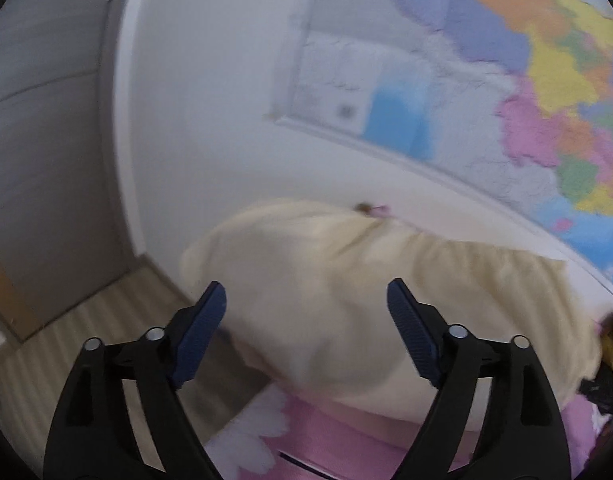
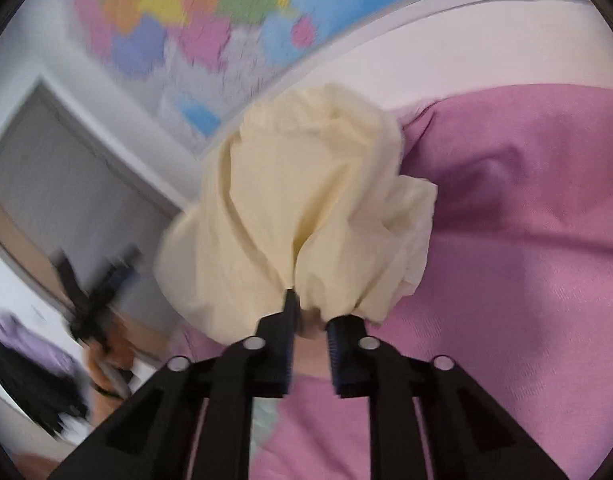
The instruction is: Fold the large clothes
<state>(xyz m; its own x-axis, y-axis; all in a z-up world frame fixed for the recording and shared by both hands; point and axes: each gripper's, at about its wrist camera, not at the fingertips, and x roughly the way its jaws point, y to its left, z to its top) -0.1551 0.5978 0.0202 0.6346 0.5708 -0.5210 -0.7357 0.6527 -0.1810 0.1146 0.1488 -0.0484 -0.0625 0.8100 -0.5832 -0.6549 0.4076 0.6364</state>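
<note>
A cream-yellow garment [image 1: 346,300] hangs in a bunch above the pink bed sheet [image 1: 346,440]. My left gripper [image 1: 306,290] stands wide open in front of it, and its blue pads [image 1: 202,332] touch no cloth. In the right wrist view, my right gripper [image 2: 312,310] is shut on a gathered fold of the cream garment [image 2: 306,200], which billows up over its fingertips. The pink sheet [image 2: 506,260] lies below and to the right. The left gripper [image 2: 102,292] shows as a dark blur at the left.
A coloured wall map [image 1: 526,80] hangs behind the bed. Striped wooden floor [image 1: 86,340] lies left of the bed, by a grey panel [image 2: 66,180]. Purple and black clothing [image 2: 26,360] shows at the lower left, next to a hand [image 2: 114,360].
</note>
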